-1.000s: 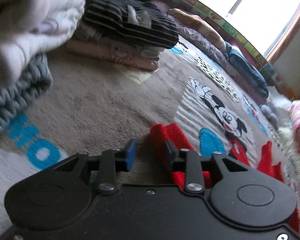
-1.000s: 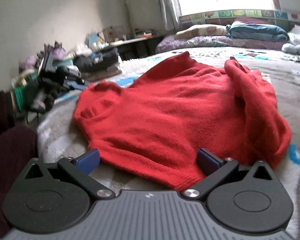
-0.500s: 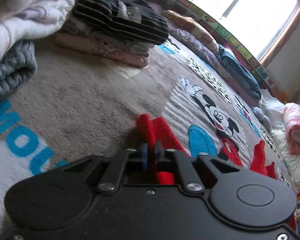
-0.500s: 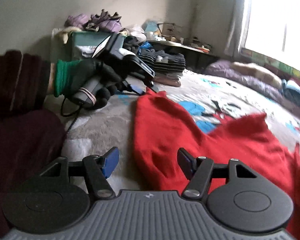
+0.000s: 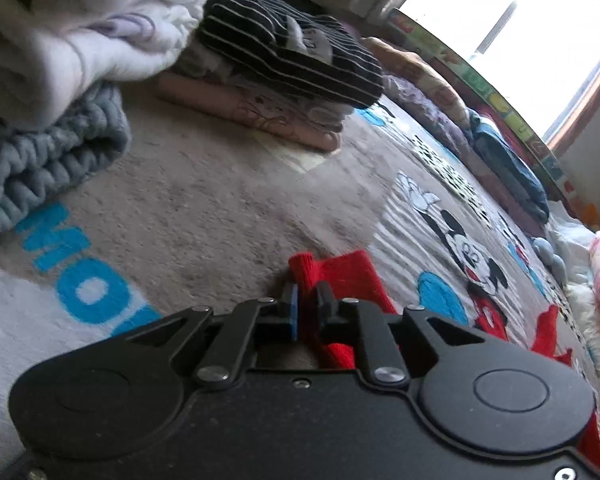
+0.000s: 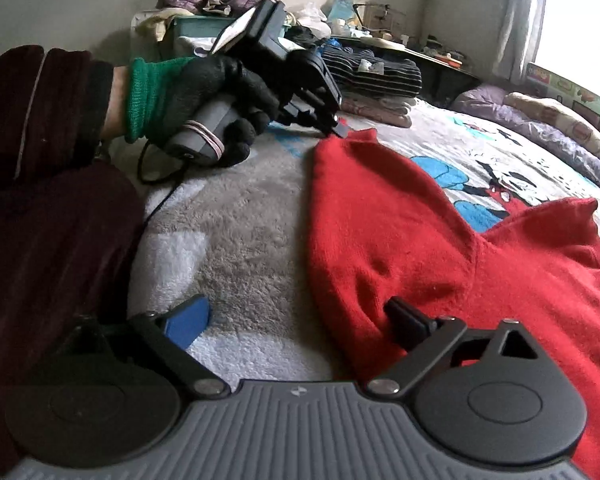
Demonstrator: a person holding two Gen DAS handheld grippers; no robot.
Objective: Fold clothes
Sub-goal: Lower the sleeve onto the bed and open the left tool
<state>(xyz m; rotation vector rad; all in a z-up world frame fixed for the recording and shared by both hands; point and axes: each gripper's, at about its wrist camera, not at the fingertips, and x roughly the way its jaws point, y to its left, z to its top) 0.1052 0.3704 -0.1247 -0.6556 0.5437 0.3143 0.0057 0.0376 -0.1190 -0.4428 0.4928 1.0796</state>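
Red sweater (image 6: 400, 232) lies spread on the bed's grey cartoon-print blanket (image 6: 240, 216), body to the right, one long section running away toward the far left. Left gripper (image 5: 306, 306) is pinched on the far tip of that section, a thin fold of red knit between the blue pads; the jaws have just eased apart a little but fabric is clearly caught between them. From the right wrist view the gloved left hand (image 6: 204, 92) has that gripper low at the cloth tip. Right gripper (image 6: 300, 320) has just been opening and stands wide apart, straddling the near left edge of the sweater, one finger over bare blanket, the other over red knit; nothing pinched. Handling, my read: soft, light, floppy knit, will sag and stretch between holds, not fragile, grippy enough for the pads. Take it at an edge or corner, enough layers to fill the jaws, and keep both holds taut so the fold line stays straight. Folded stacks, striped top (image 5: 284, 48) included, sit far left, well apart.
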